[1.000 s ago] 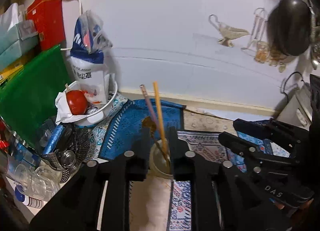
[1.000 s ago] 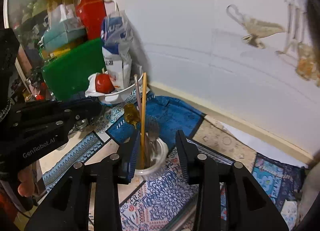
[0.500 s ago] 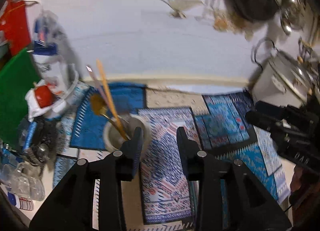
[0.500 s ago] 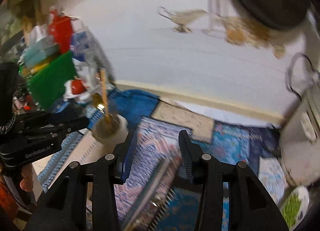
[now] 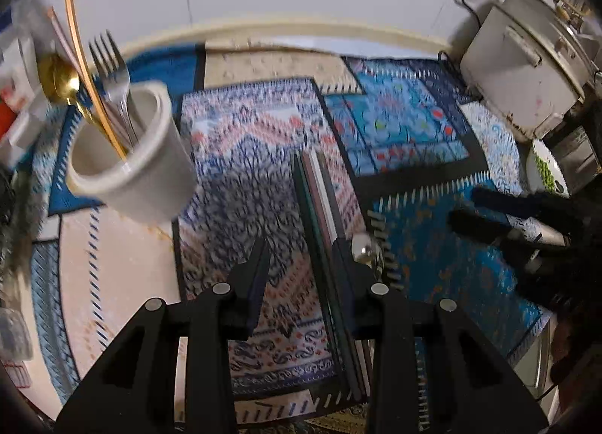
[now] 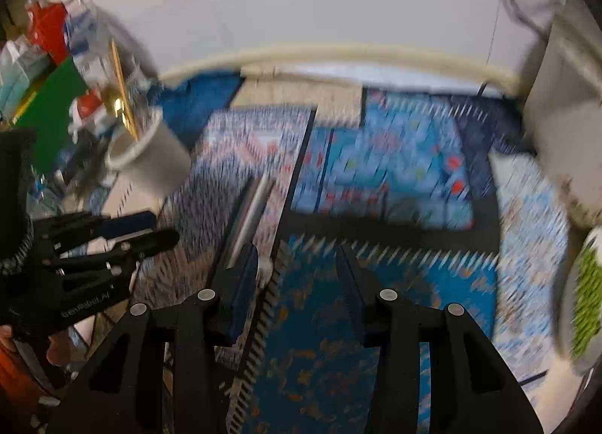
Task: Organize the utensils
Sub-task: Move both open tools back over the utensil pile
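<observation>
Two grippers: one left gripper (image 5: 299,268) and one right gripper (image 6: 297,276) are seen, each with two black fingers.
Left fingers: spread apart with nothing held between them; patterned mat is seen through the gap.
Right fingers: spread apart likewise, nothing gripped; the view is blurred.
Bundle of sticks: one flat bundle (image 5: 320,215) of several long thin dark and pale sticks is laid on the mat, running just beside and partly under the right-hand finger of the left gripper; in the right wrist view it (image 6: 252,208) is seen passing beside the left-hand finger. An exact count cannot be told.
Spoon: one silver spoon bowl (image 5: 362,247) is seen just beside the bundle, near the tip of the left gripper's right-hand finger.
Cup: one white cup (image 5: 131,166) is stood on the surface to the left, well apart from the left fingers.
Cup contents: one fork (image 5: 111,69), one gold spoon (image 5: 62,78), one orange chopstick (image 5: 81,54) and one pinkish chopstick (image 5: 62,35) are held upright inside it.
Mats: several blue and patterned mats (image 5: 240,155) are spread over the surface.
Cooker: one white rice cooker (image 5: 526,65) is stood at the far right against the wall.
Plate: one plate with green pieces (image 5: 545,170) is set below the cooker.
</observation>
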Action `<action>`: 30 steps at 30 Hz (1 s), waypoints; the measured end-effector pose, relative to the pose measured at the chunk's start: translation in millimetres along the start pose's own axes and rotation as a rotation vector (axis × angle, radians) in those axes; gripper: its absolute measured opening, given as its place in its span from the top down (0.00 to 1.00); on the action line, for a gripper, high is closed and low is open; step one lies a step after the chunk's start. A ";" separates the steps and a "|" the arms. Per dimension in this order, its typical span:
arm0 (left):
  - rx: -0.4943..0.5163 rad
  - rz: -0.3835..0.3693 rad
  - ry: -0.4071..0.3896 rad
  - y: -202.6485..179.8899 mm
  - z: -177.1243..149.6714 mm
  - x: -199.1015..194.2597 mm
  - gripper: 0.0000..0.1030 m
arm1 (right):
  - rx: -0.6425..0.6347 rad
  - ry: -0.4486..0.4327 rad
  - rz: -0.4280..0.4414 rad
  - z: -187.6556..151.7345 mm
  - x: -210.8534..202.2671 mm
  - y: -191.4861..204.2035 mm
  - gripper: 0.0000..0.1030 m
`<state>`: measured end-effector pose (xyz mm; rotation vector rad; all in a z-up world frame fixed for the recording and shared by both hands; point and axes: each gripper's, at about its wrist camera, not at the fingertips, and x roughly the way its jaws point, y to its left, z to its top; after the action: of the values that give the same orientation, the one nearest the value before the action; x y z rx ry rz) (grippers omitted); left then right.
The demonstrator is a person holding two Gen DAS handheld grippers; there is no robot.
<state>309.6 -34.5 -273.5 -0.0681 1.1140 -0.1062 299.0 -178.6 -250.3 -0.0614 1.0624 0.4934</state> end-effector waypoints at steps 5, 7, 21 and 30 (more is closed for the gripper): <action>-0.034 -0.013 0.031 7.1 -16.4 7.0 0.84 | 0.011 0.085 0.059 -24.7 29.4 16.0 0.62; -0.050 -0.009 0.033 13.0 -20.5 7.5 0.88 | 0.009 0.107 0.082 -29.1 37.1 22.5 0.64; -0.092 -0.010 0.060 30.3 -30.4 10.9 0.88 | -0.047 0.133 0.096 -28.0 56.2 42.2 0.93; -0.063 -0.061 0.101 13.1 -21.9 30.3 0.88 | -0.068 0.138 0.040 -23.7 53.1 19.3 0.95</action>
<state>303.9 -25.1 -311.6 -0.1545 1.2166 -0.1305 292.2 -149.1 -303.6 -0.1355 1.1832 0.5679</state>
